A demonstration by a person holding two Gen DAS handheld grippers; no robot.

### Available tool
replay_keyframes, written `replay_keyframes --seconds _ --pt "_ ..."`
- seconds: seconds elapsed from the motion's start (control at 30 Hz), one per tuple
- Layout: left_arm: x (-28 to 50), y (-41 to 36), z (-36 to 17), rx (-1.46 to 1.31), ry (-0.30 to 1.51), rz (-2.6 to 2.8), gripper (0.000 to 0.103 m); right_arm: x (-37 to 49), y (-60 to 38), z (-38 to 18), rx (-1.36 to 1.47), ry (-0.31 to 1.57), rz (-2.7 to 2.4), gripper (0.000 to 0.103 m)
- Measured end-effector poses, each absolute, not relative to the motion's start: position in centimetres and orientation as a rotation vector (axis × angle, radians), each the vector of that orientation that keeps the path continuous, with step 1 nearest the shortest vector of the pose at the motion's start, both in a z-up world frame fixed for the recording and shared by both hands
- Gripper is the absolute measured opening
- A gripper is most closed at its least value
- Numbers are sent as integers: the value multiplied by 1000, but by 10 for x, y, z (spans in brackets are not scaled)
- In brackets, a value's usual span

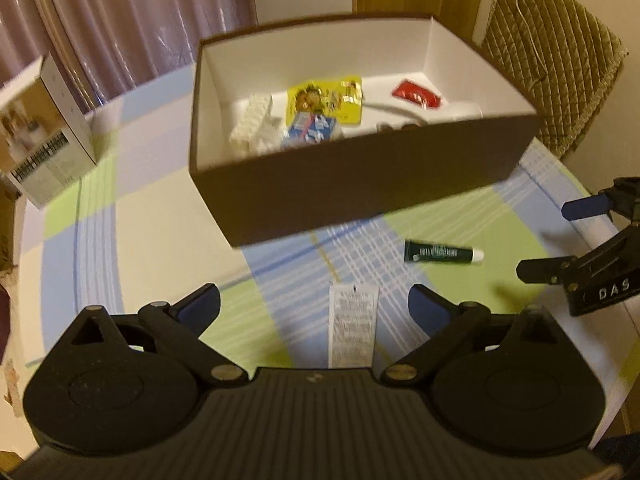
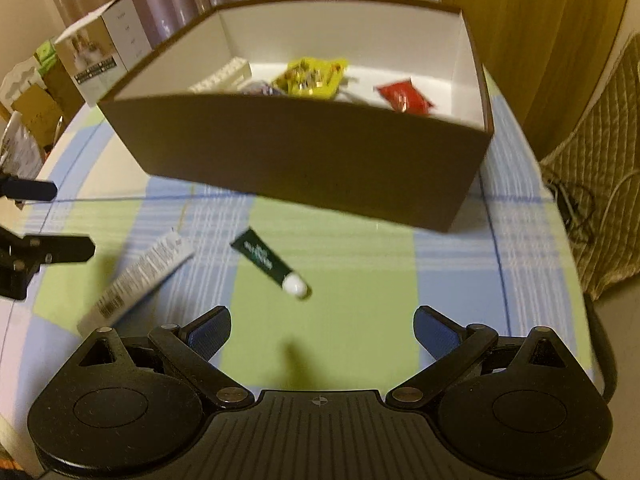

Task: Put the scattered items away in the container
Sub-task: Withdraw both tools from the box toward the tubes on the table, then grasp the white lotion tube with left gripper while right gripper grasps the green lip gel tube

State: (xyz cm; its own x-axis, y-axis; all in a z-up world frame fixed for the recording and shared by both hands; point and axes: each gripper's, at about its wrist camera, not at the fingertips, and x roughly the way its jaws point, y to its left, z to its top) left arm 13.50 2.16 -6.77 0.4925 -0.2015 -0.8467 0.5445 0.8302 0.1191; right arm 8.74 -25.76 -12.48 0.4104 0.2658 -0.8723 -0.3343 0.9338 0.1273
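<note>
Green tube point(image 2: 269, 261) — beside white carton point(image 2: 138, 276) — before box point(image 2: 304, 160)

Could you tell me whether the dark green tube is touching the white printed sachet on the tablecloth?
Apart. The right wrist view shows green-and-white tablecloth between the dark green tube and the white printed sachet.

Black left two-finger gripper with blue pads point(image 1: 314, 306) at lower frame, jaws spread wide, empty, black right two-finger gripper point(image 2: 322, 326) likewise, jaws wide apart, empty
</note>
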Motion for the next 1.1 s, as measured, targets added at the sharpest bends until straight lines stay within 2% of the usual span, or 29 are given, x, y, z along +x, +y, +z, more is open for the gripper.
replay_keyframes --seconds 0.2,0.27,0.47,0.7,0.8,0.87,1.1 --pt "128 26 -98 422 1030 -517 90 84 -265 -138 -55 1100 404 102" --pt "126 24 -105 442 1042 -536 82 84 -266 -140 -56 1107 409 102" --pt "127 23 -118 453 1077 -574 69 83 -266 -147 -73 1111 427 102" --pt "138 24 -126 451 1103 -567 68 87 -266 -151 -73 1133 408 102" --pt "140 25 -129 458 1114 -556 73 88 -264 -153 -78 1149 407 102" --pt "141 25 -132 464 1121 -544 81 89 -262 -156 -78 1163 406 102" --pt "138 30 -145 475 1157 -506 86 85 -259 -167 -93 1196 394 102"
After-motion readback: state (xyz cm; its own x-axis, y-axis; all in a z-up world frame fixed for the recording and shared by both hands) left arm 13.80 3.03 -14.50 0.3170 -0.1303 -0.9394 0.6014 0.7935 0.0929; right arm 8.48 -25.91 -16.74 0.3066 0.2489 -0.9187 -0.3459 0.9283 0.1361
